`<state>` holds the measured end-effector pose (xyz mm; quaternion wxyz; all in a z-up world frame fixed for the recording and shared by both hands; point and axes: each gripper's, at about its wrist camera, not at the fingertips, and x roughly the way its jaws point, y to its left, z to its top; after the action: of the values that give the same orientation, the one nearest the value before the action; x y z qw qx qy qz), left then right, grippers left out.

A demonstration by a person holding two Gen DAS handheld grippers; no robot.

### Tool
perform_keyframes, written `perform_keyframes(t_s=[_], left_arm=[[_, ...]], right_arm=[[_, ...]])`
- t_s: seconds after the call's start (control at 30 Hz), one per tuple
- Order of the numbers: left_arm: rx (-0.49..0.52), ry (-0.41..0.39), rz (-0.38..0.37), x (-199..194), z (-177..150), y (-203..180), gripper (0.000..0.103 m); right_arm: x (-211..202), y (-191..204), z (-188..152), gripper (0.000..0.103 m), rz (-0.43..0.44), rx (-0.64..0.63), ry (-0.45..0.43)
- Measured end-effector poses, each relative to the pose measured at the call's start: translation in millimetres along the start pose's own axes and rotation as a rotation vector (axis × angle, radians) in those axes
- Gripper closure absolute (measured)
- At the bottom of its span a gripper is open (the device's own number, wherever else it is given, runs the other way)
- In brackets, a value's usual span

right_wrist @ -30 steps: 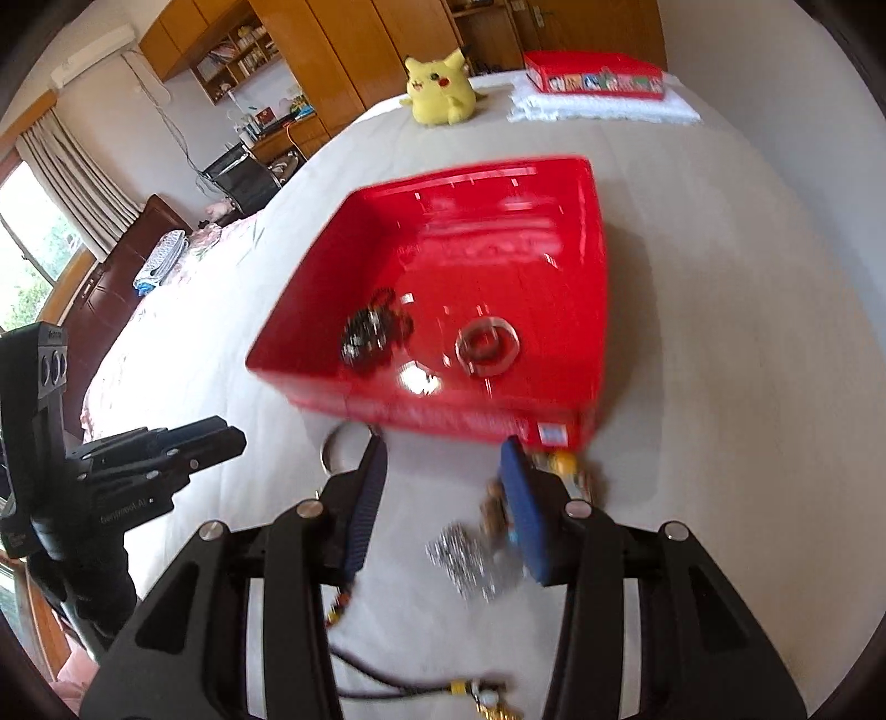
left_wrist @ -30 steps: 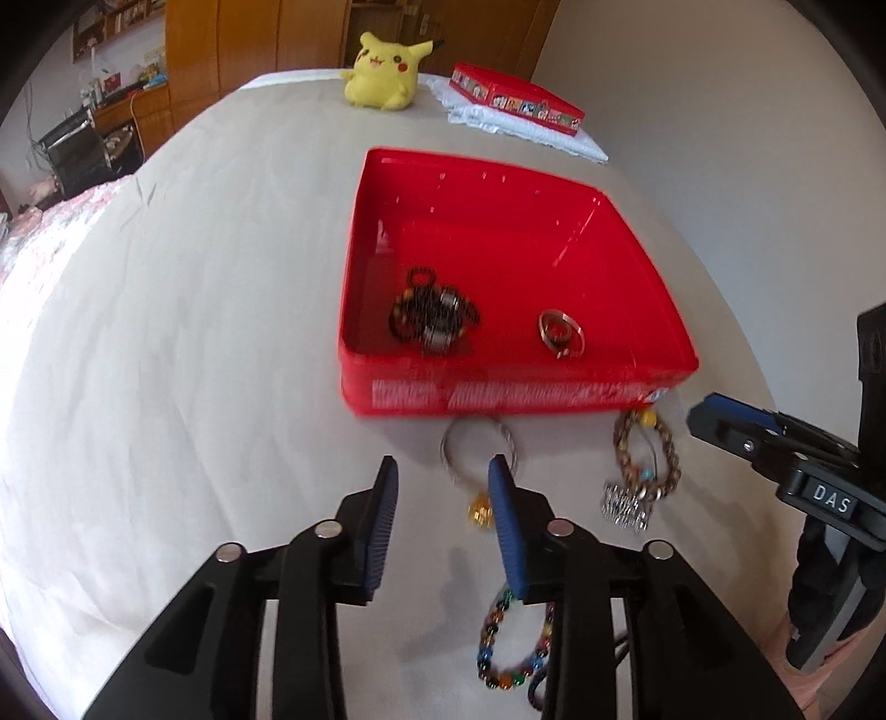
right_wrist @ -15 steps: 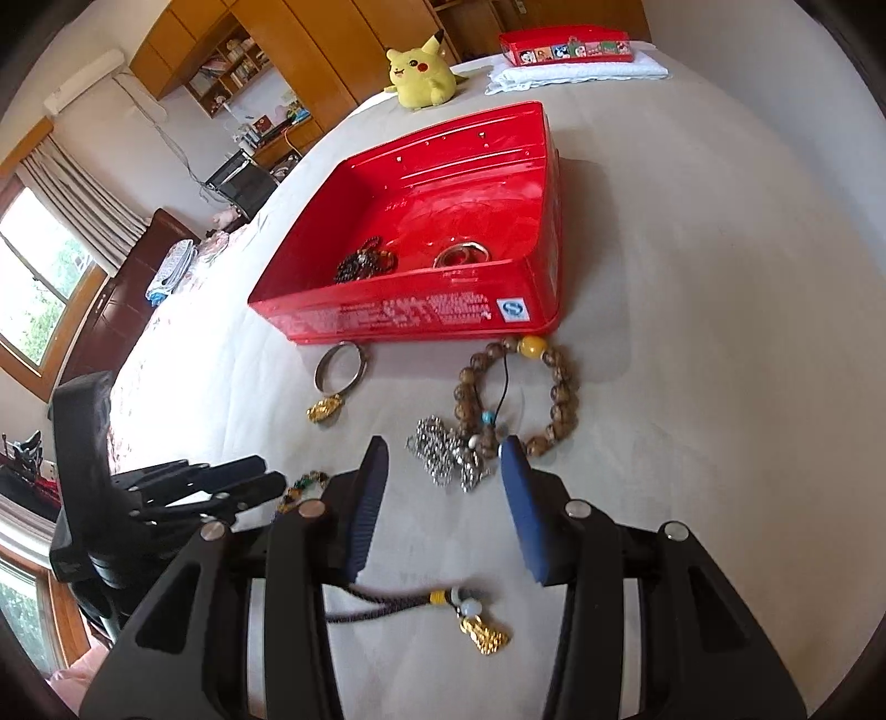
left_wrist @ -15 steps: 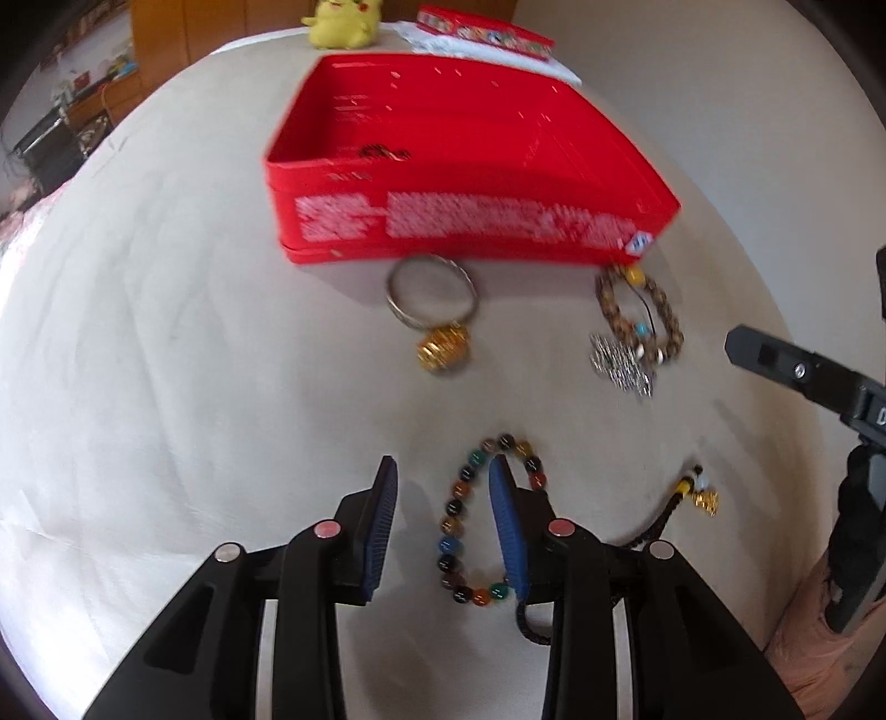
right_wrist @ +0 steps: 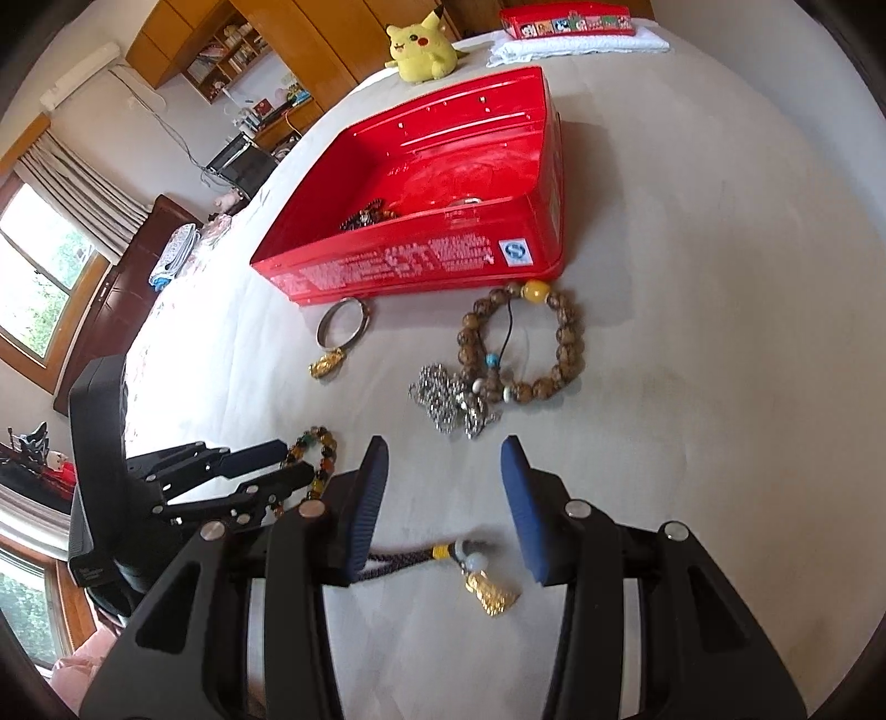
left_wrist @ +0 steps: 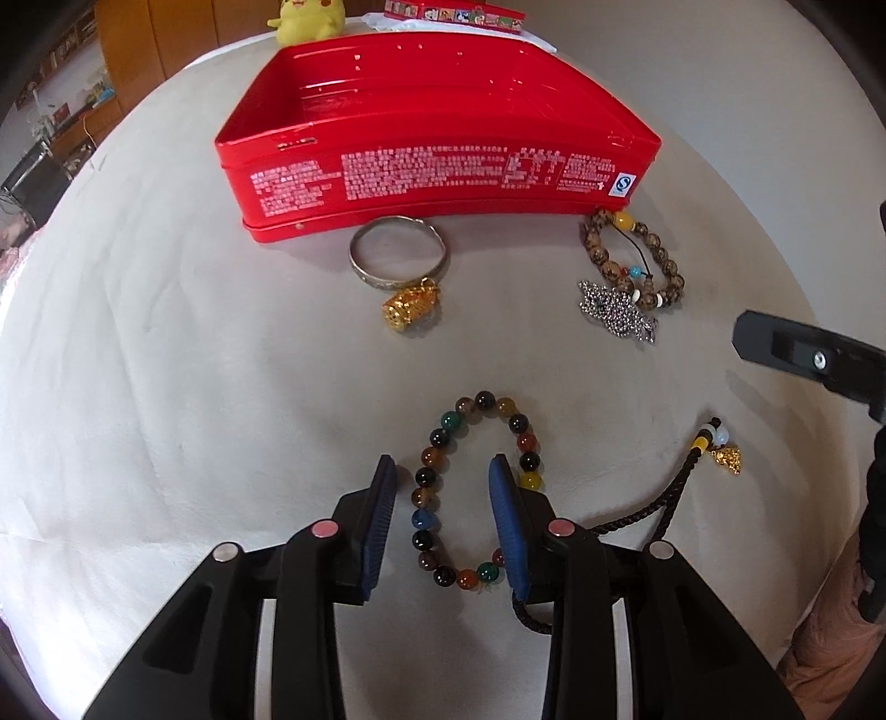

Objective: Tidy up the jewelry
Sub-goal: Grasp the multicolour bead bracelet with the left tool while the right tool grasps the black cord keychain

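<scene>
**Claws poised over scattered jewelry**

Left claw (left_wrist: 440, 518), part-open and empty, straddles one side of a multicolored bead bracelet (left_wrist: 475, 490); right claw (right_wrist: 440, 512), part-open and empty, flanks a gold-charm cord (right_wrist: 443, 559). Farther off, a silver bangle (left_wrist: 397, 252) touches the red tin (left_wrist: 432, 183).

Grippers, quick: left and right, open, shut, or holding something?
Left gripper: open, one side of the multicoloured bead bracelet between its fingers, not gripped.
Right gripper: open, holding nothing.

Pale bed sheet (left_wrist: 166, 387), red tin (left_wrist: 432, 183), silver bangle (left_wrist: 396, 252), three bead bracelets, possibly a chain (left_wrist: 617, 313), plush toy (right_wrist: 421, 47)
</scene>
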<state>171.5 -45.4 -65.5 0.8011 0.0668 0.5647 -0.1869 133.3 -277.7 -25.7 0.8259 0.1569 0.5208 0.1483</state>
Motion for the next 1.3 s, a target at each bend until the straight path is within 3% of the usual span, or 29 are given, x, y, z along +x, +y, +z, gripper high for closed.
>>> perform_keyframes(t_s=[0.1, 0.17, 0.2, 0.3, 0.57, 0.7, 0.9, 0.93, 1.1, 1.2, 1.3], left_arm=[[0.003, -0.011, 0.005, 1, 1, 0, 0.079], [-0.019, -0.015, 0.007, 0, 1, 6, 0.095], [-0.03, -0.015, 0.004, 2, 3, 8, 0.096], [-0.086, -0.008, -0.061, 0, 4, 21, 0.096], [-0.112, -0.04, -0.062, -19, -11, 25, 0.096], [-0.115, -0.059, -0.073, -34, -24, 22, 0.096], [-0.112, -0.057, -0.077, -36, -24, 25, 0.096], [-0.111, -0.053, -0.074, -32, -22, 24, 0.096], [-0.105, -0.041, -0.012, -22, -18, 21, 0.096], [-0.112, -0.036, -0.026, -20, -18, 24, 0.096], [-0.123, -0.049, -0.047, -24, -17, 29, 0.096]], right_arm=[[-3, -2, -7, 0.06, 0.009, 0.014, 0.024], [-5, -4, -14, 0.06, 0.012, 0.019, 0.043], [-6, -4, -16, 0.06, 0.009, 0.018, 0.048], [-8, -7, -24, 0.06, -0.019, 0.004, 0.074], [3, -15, -44, 0.069, -0.067, -0.052, 0.168], [10, -4, -54, 0.07, -0.125, -0.152, 0.176], [15, 17, -67, 0.083, -0.197, -0.289, 0.175], [15, 17, -67, 0.088, -0.191, -0.285, 0.178], [11, 6, -55, 0.089, -0.132, -0.192, 0.167], [0, -9, -45, 0.089, -0.047, -0.087, 0.134], [-15, -21, -33, 0.089, -0.023, -0.037, 0.082]])
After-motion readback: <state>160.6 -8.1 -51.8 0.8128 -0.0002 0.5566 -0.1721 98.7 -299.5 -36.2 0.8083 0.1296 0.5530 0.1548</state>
